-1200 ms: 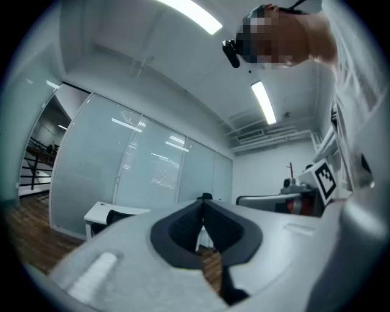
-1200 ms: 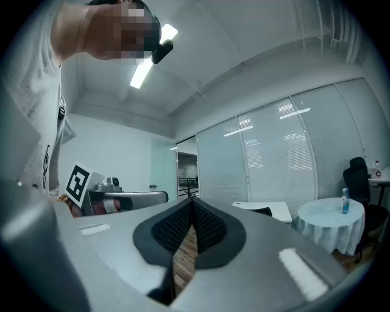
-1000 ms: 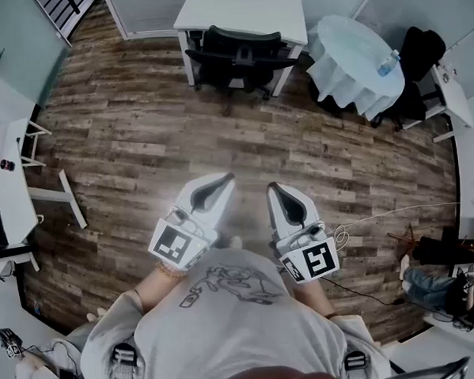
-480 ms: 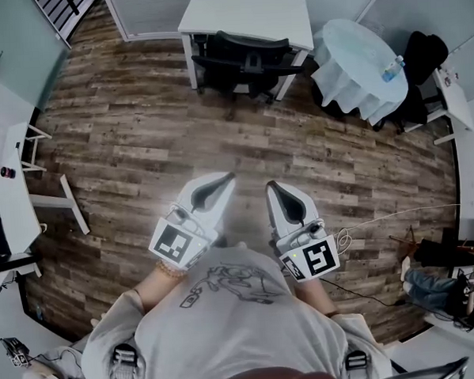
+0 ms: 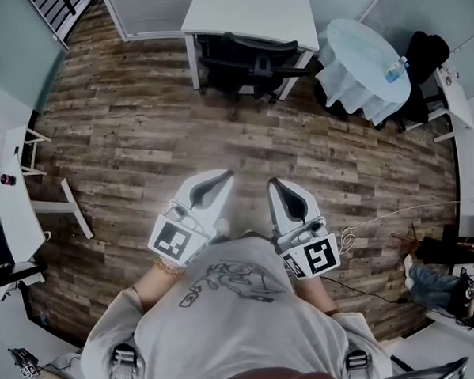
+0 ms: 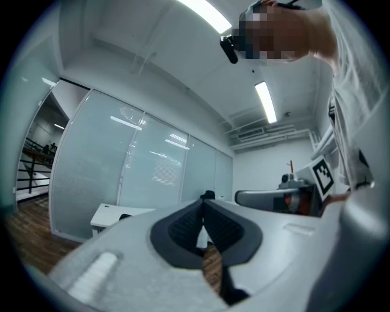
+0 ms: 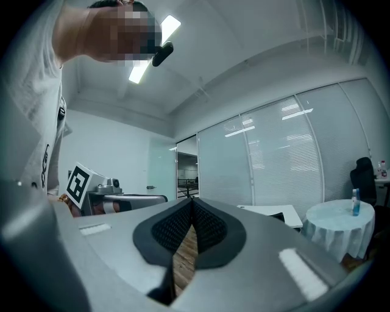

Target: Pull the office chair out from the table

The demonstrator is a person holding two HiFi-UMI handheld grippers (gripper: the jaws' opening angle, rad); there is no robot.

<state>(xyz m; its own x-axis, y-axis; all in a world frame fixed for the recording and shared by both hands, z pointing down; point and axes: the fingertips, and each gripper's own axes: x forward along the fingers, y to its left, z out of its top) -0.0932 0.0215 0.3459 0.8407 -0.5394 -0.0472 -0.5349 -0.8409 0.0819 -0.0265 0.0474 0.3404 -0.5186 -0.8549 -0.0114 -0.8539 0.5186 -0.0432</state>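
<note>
Both claws are fully closed and hold nothing. The left gripper point(image 5: 224, 180) and right gripper point(image 5: 273, 186) sit side by side in front of the person, aimed toward 12 o'clock, and only wood floor point(image 5: 139, 134) shows in the slit behind their meeting pads. The black chair point(image 5: 242, 56) stands well apart from them at 12 o'clock, tucked against the white table point(image 5: 251, 8), its seat partly under the top. At 1 o'clock is a round table point(image 5: 361, 55) under a pale cloth, with a bottle point(image 5: 395, 69) near its edge; its label is too small to read. Each marker cube point(image 5: 179, 242) bears a black-and-white square pattern, no words. The person's shirt point(image 5: 228, 320) carries a line drawing whose lettering cannot be read.
</note>
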